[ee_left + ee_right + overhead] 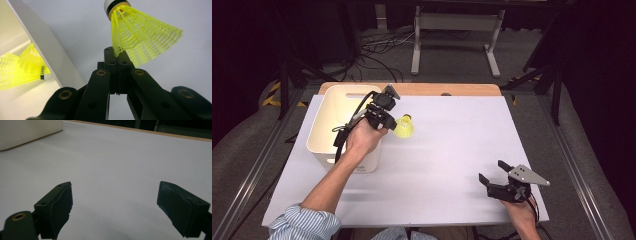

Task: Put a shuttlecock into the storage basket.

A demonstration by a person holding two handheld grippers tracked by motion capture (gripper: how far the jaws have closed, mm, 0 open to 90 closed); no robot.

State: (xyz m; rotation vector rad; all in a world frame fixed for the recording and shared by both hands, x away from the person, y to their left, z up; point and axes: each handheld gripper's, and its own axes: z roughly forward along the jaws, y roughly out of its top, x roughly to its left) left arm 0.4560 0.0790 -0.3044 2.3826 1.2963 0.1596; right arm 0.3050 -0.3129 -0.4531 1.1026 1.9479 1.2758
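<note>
Two grippers in play. Left gripper (pixel 388 116), upper left of the high view, jaws pinched tight on the skirt edge of a yellow shuttlecock (pixel 404 126); in the left gripper view same shuttlecock (pixel 140 37) sticking up past the closed jaw tips, cork end away from the camera. Hanging just right of the white bin (pixel 324 142), above the white desk (pixel 452 150), not yet over the bin opening. More yellow shuttlecocks already lying in the bin (pixel 17 70), far left of the left gripper view, behind the bin's wall (pixel 47 47).

Right gripper (pixel 497 181), lower right of the high view, jaws spread wide, nothing between them; right gripper view confirms bare desk (pixel 112 170) between the two pads, bin corner at upper left of that frame.

Step in hand, by the look of it: carry phase of dropping the shuttlecock into the bin. Next move likely needs: shift left toward frame left until clear over the rim, then open jaws and let go. Grip only on thin mesh, so possible swing or snag on release. Right side idle, no apparent role yet.
</note>
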